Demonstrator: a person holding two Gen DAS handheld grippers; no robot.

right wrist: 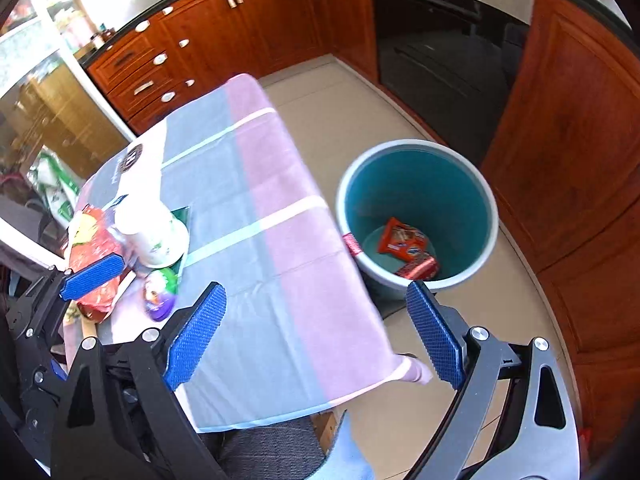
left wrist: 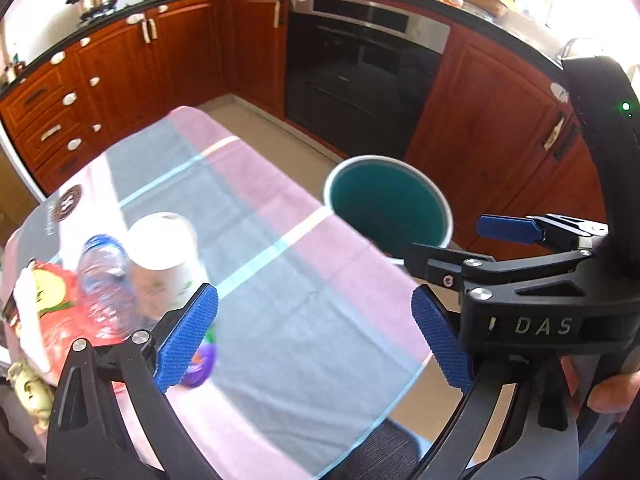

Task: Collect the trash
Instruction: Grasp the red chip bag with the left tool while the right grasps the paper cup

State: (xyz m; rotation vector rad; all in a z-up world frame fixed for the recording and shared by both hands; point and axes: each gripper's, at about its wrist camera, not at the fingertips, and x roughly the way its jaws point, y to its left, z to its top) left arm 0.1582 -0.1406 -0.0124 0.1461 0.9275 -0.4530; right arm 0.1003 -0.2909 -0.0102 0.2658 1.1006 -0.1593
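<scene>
Right wrist view shows the teal round plastic bin (right wrist: 416, 216) on the floor just beside the table, already holding two red snack wrappers (right wrist: 408, 246). Left on the pink-and-grey tablecloth (right wrist: 280, 240): a red crisp bag (right wrist: 94, 256), clear plastic bottle (left wrist: 106, 276), white paper cup (right wrist: 150, 236) and purple wrapper (right wrist: 160, 290). Both the left gripper (left wrist: 316, 340) and right gripper (right wrist: 316, 332) gape wide, holding nothing

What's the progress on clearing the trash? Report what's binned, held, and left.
Binned: red snack wrappers lie in the teal bin. Held: nothing; left tongs and right tongs are both open. Left on the table: red chip bag, plastic bottle, white cup, purple wrapper.
</scene>
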